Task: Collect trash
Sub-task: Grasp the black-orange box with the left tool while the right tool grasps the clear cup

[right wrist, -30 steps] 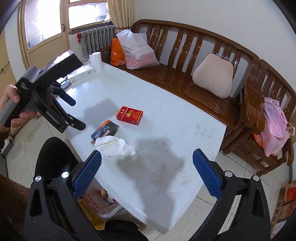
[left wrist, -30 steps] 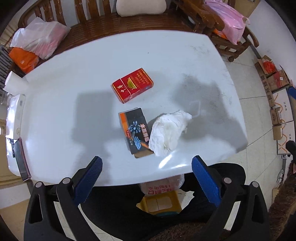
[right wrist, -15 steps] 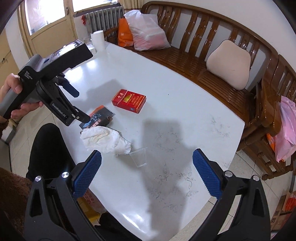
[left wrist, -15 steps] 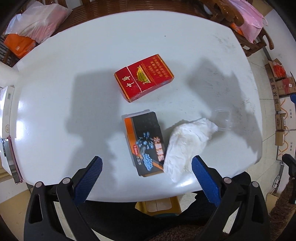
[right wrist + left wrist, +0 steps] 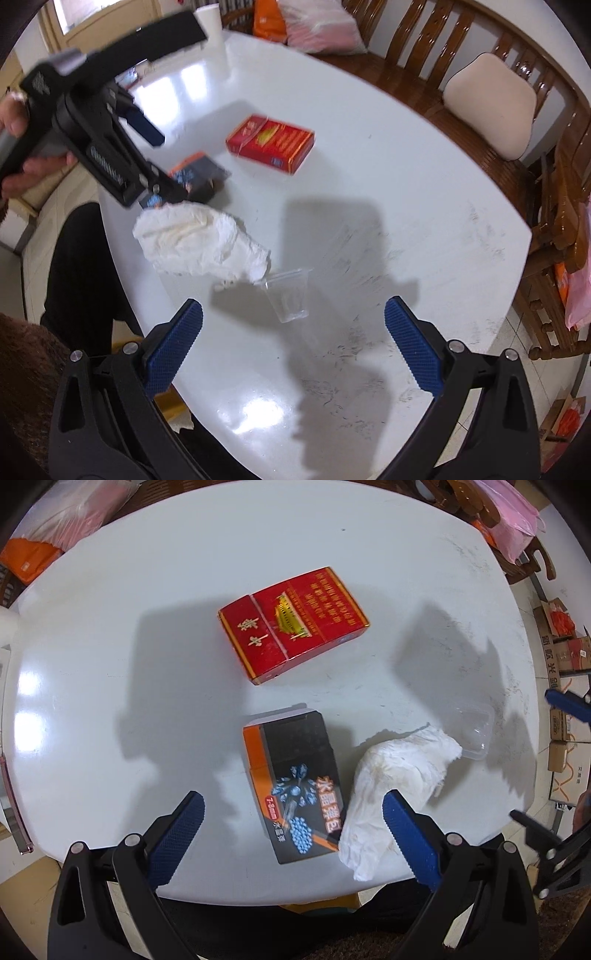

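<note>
On the white table (image 5: 110,664) lie a red cigarette pack (image 5: 291,622), a black and orange box (image 5: 295,786), a crumpled white tissue (image 5: 391,775) and a clear plastic cup (image 5: 469,731) on its side. My left gripper (image 5: 293,834) hangs open just above the near end of the black box, its right finger over the tissue. My right gripper (image 5: 293,343) is open a little short of the clear cup (image 5: 288,295). The tissue (image 5: 199,240), the black box (image 5: 199,173) and the red pack (image 5: 271,142) lie beyond it, with the left gripper's body above the box.
A wooden bench (image 5: 424,85) with a beige cushion (image 5: 491,103) runs along the table's far side. Plastic bags (image 5: 314,26) sit on the bench. Cardboard boxes (image 5: 561,642) stand on the floor. A person's dark-clad legs (image 5: 81,266) are at the table's near edge.
Both grippers have come lower and closer to the table. The black box now sits between the left fingers, and the clear cup lies just ahead of the right fingers.
</note>
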{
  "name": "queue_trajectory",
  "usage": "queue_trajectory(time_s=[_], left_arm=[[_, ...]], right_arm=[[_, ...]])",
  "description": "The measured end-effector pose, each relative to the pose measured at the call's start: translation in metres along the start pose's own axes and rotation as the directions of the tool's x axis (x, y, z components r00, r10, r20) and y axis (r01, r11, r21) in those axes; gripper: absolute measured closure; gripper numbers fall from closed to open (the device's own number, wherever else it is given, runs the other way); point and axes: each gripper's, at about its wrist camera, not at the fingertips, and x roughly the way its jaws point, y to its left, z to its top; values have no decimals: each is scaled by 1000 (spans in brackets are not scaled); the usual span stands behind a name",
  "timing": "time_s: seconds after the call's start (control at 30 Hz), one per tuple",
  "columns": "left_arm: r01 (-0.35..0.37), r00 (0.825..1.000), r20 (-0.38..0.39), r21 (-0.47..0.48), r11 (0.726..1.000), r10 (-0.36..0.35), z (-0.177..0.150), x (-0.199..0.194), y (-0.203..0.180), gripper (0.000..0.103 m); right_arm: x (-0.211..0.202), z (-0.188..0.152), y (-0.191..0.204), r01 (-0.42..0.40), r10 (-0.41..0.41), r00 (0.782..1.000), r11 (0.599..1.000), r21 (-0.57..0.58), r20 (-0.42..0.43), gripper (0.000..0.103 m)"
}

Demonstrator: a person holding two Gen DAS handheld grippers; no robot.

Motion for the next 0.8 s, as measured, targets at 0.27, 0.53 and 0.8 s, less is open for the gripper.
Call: queue_trajectory(time_s=[0.27,0.53,0.8], left_arm=[[35,999,19,-27,999,-35,4,8,11,8],[18,1000,18,-29,999,-18,9,15,15,8],[41,999,20,-54,998,-40,18,23,30,12]], right_arm=[[34,-3,10,4,-7,997,999,-34,-76,7],[46,2,14,3,-7,996,999,-43,-86,7],[55,3,13,6,-11,995,999,-45,-103,7]])
